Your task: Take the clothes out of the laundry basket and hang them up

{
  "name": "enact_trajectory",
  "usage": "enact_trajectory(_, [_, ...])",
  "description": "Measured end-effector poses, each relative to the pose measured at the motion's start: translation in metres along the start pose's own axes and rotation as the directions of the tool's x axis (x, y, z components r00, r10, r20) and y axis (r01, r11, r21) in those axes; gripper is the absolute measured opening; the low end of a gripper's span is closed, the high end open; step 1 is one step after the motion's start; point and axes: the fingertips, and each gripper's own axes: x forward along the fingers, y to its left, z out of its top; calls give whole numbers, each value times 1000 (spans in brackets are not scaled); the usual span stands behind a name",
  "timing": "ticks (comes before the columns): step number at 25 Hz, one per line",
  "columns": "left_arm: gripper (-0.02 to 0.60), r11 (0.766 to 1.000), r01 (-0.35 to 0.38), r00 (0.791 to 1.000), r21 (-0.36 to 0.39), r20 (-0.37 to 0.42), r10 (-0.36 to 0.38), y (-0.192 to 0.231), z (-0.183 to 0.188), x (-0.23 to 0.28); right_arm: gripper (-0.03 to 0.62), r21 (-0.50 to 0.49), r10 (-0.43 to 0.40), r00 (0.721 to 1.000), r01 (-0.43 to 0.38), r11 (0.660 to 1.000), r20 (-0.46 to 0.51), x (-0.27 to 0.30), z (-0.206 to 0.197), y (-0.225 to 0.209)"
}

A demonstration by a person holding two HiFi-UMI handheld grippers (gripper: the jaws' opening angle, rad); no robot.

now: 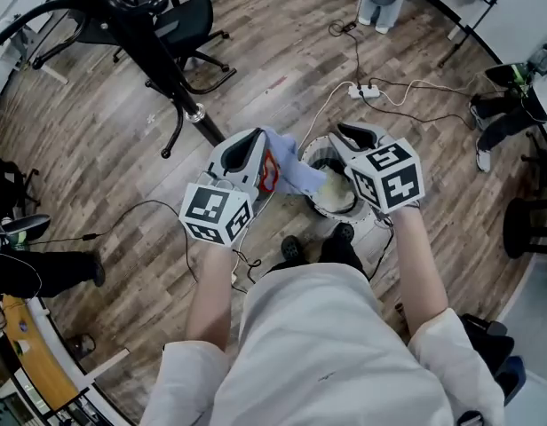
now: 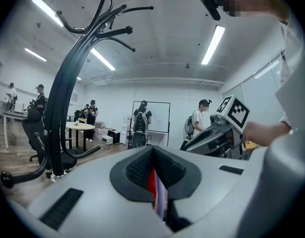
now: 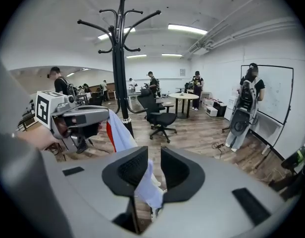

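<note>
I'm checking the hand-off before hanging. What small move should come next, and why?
Probably draw the right gripper back off the garment. Its jaws stand apart with the cloth loose between them, while the left gripper is clamped on the red-trimmed edge and could carry it alone to the coat stand.

Brown plank floor [image 1: 96, 140], boards laid on a slant. Near the middle, directly on the boards, a round white laundry basket [image 1: 320, 207]. At six o'clock of the basket, just beside it, two black shoes [image 1: 291, 248]. At ten o'clock, the curved feet of a black coat stand [image 1: 154, 51]; beyond it, at eleven, a black office chair [image 1: 189, 20] on castors. At twelve o'clock, a white power strip [image 1: 368, 90] with leads trailing right and back toward the basket. At nine o'clock, a thin black cable [image 1: 140, 206] looping across the boards.
</note>
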Motion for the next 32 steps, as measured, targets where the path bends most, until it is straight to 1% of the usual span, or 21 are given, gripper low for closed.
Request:
enact_trajectory(2, [21,1000,-6,1000,29,-4,6,-1,3,-2,103,-37,59,998,-59,998,16,8,10,18])
enact_trajectory(4, [21,999,-6,1000,43,1,6,-2,6,-6,128,-86,120,992,-117,989,32,13,18,38])
enact_trajectory(8, [21,998,-9,1000,68,14,8,-3,15,-15,164,-200,230,971,-214,956,60,20,36,74])
enact_trajectory(11, [21,996,-13,1000,91,19,11,-6,21,-19,169,-265,300,951,-271,925,73,24,49,92])
enact_trajectory(14, [21,994,-24,1000,106,22,22,-8,27,-19,169,-317,348,935,-311,896,64,29,58,103])
enact_trajectory(19, [21,992,-42,999,123,24,39,-14,34,-20,164,-370,418,908,-374,850,42,38,65,112])
enact_trajectory(21, [21,990,-60,998,127,28,57,-14,37,-21,152,-383,455,890,-407,829,41,39,68,117])
enact_trajectory(25, [21,987,-111,993,118,40,107,-13,42,-21,93,-433,518,855,-459,776,23,37,71,122])
enact_trajectory(28, [21,984,-145,989,104,44,141,-14,41,-20,37,-468,533,846,-467,750,10,34,71,121])
enact_trajectory(32, [23,976,-207,978,69,43,204,-12,36,-20,25,-487,557,831,-491,723,-11,33,70,114])
